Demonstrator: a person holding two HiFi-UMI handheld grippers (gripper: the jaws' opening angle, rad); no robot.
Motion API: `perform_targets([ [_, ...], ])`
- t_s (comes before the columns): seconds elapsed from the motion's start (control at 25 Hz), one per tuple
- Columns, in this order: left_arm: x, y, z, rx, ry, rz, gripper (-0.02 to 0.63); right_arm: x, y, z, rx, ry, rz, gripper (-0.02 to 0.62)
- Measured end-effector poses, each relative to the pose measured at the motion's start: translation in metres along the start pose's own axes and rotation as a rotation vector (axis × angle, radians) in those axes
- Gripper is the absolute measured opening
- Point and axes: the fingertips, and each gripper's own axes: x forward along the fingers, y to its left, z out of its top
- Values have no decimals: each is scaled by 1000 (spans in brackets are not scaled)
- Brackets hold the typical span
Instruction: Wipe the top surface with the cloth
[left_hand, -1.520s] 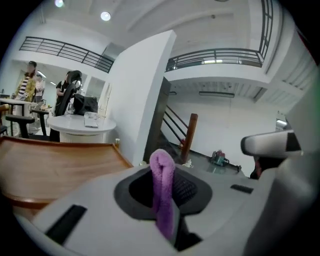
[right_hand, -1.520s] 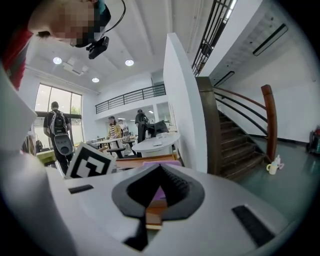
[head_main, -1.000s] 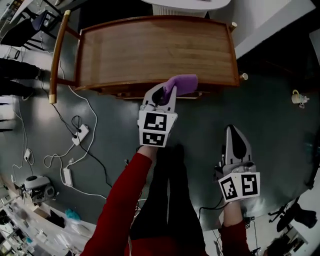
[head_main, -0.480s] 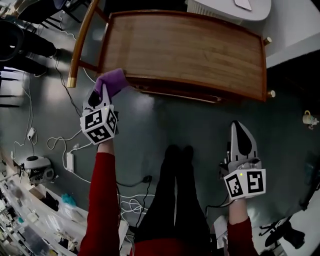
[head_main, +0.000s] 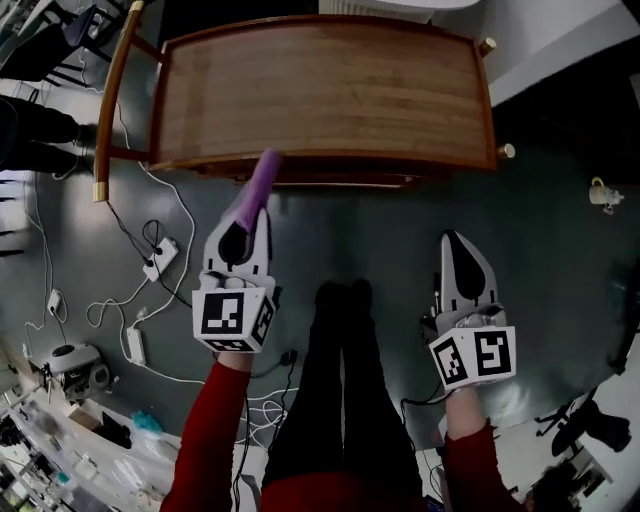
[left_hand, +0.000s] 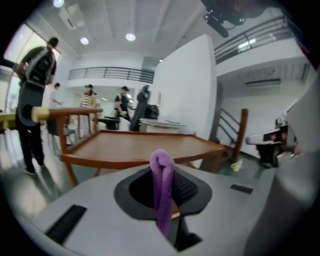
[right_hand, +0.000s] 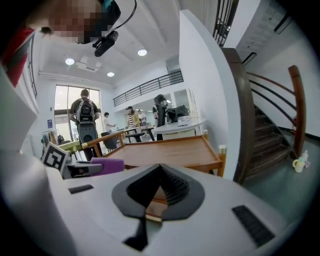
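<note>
- Left gripper (head_main: 250, 216): the fingers are shown clamped on the cloth (head_main: 262, 178), a purple strip pinched between the pads and standing out past the fingertips.
- Cloth, position: it is held in the air in front of the wooden table. Its long axis is laid along the line of the fingers and aimed at the table's front rim (head_main: 330, 168). In the head view its far end is seen at that rim; whether the two touch cannot be told.
- Governing relation: the top surface (head_main: 320, 95) lies straight ahead of the left fingertips, beyond the cloth's free end. No part of the cloth is yet laid on it, so the wipe is judged not to be in contact.
- Right gripper (head_main: 455, 245): its jaws are seen brought together with nothing between them. It is held low and well behind the rim, so the left gripper is much the nearer to the surface.
- Change from half a second earlier: the left gripper was then at the table's left front corner with the cloth bunched broad. It is now drawn back and set further toward the middle of the front rim, and the cloth is presented edge-on as a narrow strip. The right gripper is found almost where it was.
</note>
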Motion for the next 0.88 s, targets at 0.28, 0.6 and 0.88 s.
perform_targets([
  [0.28,104,-243,-57,-70,91,-461,57,-74,-76,-21,50,0,-202,12],
  [0.6,204,-271,-131,93,219,-420,57,-87,-103,-76,127,33,-265,12],
  [0.88,193,-127,-126,123,216,-190,57,-34,-80,-61,84,44,-100,12],
])
